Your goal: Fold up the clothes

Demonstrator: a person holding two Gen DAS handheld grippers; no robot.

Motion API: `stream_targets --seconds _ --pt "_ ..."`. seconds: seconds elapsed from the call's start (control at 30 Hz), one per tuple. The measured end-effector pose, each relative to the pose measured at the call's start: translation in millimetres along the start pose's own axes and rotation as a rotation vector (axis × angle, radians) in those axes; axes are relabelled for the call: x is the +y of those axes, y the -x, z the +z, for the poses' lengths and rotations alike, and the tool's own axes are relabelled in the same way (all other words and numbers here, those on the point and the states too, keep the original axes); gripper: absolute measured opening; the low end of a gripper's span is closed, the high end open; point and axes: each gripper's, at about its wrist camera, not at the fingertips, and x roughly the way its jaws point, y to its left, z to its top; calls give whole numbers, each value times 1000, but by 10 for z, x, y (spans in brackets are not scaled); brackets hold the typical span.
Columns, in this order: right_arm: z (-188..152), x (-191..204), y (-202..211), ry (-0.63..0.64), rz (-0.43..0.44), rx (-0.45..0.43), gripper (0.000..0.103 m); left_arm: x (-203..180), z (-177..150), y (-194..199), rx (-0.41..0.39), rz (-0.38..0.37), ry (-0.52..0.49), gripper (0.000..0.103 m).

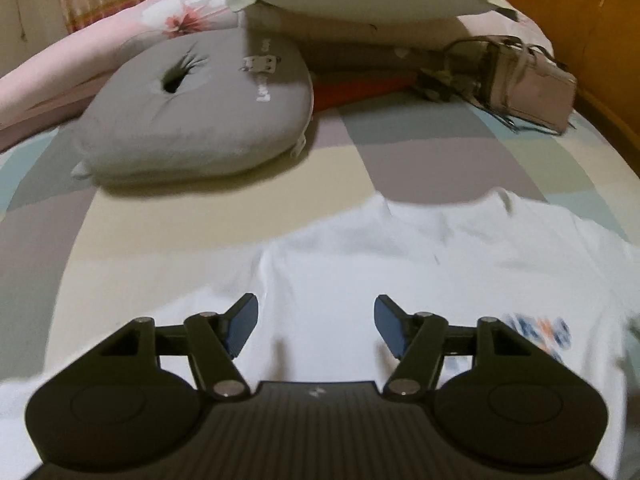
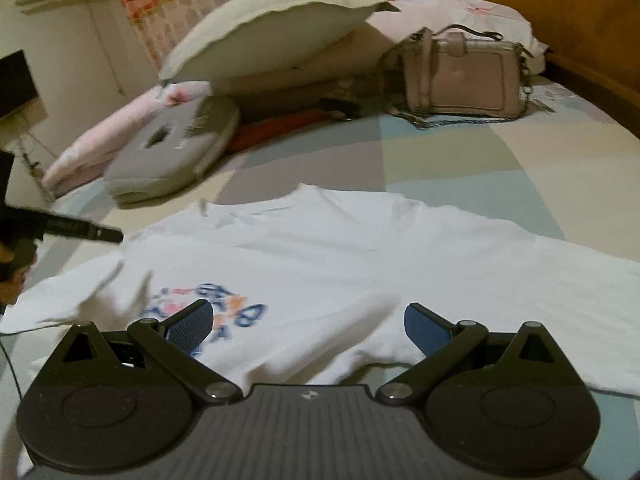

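One white T-shirt [image 2: 340,256] lies spread flat on the patchwork bed [image 2: 460,152], print side up, well short of the grey cushion [image 1: 192,120] and handbag [image 2: 460,76]. Left gripper [image 1: 316,328] hangs over it with jaws parted, nothing between them; right gripper [image 2: 308,326] too, jaws wide and empty. Light, limp cotton by the look of it, so it should drape and slide: pinch a sleeve or hem edge.
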Motion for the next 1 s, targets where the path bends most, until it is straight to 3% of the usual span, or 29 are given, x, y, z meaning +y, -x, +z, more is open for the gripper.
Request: stream_targets --seconds 0.13,0.27,0.47,0.57,0.73,1.0 --pt "-24 199 220 -11 80 -15 103 -13 -435 491 24 -39 -12 68" --pt "-326 400 506 -34 141 16 103 -156 -921 864 13 -68 -45 71" --pt "-1037 511 771 -24 79 159 103 -481 -1651 1064 -39 -119 -24 73" --pt "-1318 477 922 -71 65 185 103 -626 -1900 1098 -68 -114 -21 73" --pt "-1615 415 1084 -176 161 150 103 -638 -2137 1114 -71 -152 73 73" --pt "-1598 373 887 -300 314 107 103 -435 -2288 1108 -78 -190 174 76"
